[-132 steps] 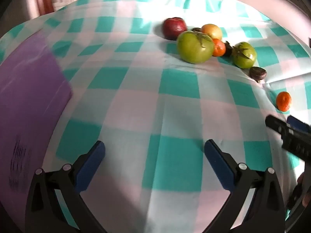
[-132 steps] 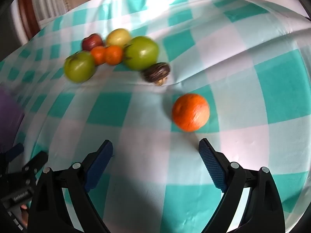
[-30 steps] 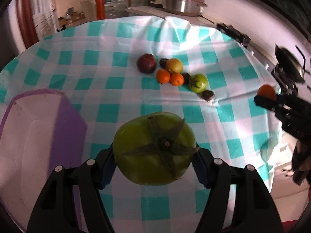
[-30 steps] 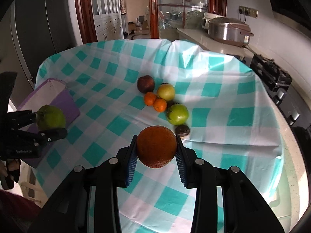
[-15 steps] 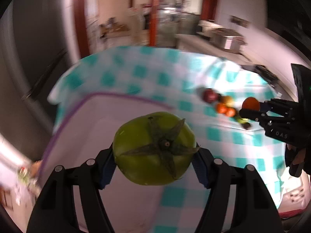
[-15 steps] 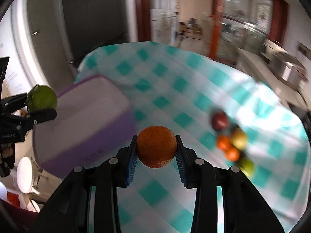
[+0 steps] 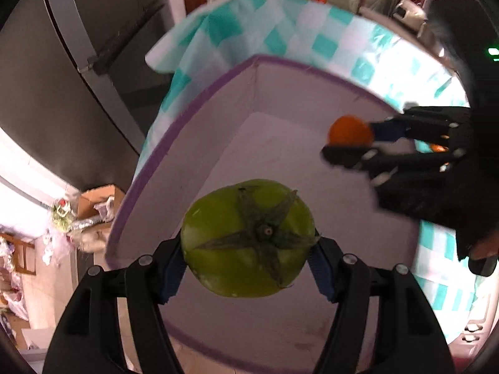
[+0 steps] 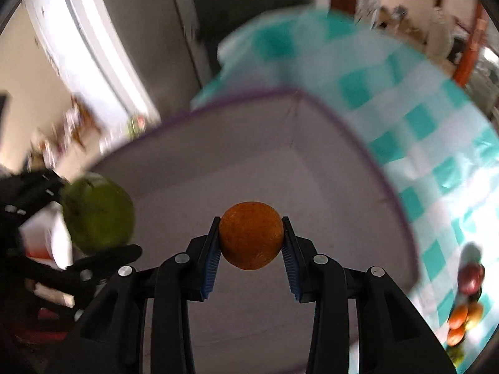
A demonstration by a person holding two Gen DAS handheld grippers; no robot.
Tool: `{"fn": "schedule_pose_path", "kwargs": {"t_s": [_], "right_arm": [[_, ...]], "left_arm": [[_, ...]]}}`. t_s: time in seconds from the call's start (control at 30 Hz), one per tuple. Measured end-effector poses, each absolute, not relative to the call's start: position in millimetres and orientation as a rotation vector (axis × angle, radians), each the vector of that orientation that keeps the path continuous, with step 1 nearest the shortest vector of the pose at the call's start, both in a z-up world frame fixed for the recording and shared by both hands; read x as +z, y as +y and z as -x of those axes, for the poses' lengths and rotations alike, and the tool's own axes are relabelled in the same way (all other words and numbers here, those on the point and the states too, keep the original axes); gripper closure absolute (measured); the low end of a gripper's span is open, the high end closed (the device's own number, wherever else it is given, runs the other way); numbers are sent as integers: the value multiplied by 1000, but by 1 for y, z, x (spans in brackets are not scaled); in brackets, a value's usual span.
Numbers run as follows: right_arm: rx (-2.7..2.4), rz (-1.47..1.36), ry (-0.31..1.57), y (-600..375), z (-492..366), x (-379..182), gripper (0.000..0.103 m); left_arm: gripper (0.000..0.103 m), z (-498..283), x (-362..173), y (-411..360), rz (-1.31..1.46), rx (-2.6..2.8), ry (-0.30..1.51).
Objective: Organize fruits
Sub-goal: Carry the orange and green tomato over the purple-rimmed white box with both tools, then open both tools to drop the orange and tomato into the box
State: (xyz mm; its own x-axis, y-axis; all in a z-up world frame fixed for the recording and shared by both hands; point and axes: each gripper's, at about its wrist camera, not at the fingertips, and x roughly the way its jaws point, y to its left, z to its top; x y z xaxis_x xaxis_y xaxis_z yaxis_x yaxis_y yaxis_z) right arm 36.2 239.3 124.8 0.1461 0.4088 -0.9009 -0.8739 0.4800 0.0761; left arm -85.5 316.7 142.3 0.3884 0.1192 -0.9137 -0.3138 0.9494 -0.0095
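The left gripper had its blue-padded fingers closed against both sides of a large green tomato, its dark star-shaped calyx facing the camera. The tomato hung in the air above the open purple bin, over the bin's near half and well clear of its pale floor.

The right gripper pinched a small orange between its blue pads, the jaws narrowed to the fruit's width. This orange also hung above the bin's interior, closer to the far wall. From the left wrist view the right gripper reached in from the right side with the orange at its tip; from the right wrist view the left gripper and its tomato showed blurred at the left rim of the bin.

The bin sat at the corner of the table, on the teal-and-white checked tablecloth, whose edge draped down beyond the bin's far corner. The remaining fruits, a dark red one and several orange and yellow ones, lay clustered on the cloth well apart from the bin, toward the table's opposite side.
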Motion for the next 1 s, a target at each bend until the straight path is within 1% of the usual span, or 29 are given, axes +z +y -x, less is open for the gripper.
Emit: {"fn": "schedule_pose_path", "kwargs": {"t_s": [0.13,0.3,0.5,0.6,0.73,0.8,0.83,0.87,0.9,0.93,1.0], "right_arm": [[921,657,1138,274,-49,93,66],[829,750,1218,295,-55,79,66],[815,840,1248,310,-51,60,65],[809,816,1266,310,-55,53,65],[802,789,1284,306,-58,53,64],[808,762,1290,306,-59,57,54],[806,732,1294,306,-62,61,47],[807,699,1300,306,-63,64,43],[810,652,1310,305,-66,69,43],[810,627,1313,303,-68,72,41],[803,571,1307,293,-71,84,37]], "left_arm": [[35,61,113,332,247,373,1259],[35,54,90,341,333,428,1379],[35,57,74,337,307,423,1430],[35,59,65,336,291,413,1446],[34,57,69,337,296,397,1450],[29,58,75,337,255,414,1434],[27,57,80,338,247,411,1417],[26,56,84,339,245,411,1410],[26,55,88,339,247,409,1400],[23,53,93,340,248,396,1377],[22,50,101,339,200,400,1352]]}}
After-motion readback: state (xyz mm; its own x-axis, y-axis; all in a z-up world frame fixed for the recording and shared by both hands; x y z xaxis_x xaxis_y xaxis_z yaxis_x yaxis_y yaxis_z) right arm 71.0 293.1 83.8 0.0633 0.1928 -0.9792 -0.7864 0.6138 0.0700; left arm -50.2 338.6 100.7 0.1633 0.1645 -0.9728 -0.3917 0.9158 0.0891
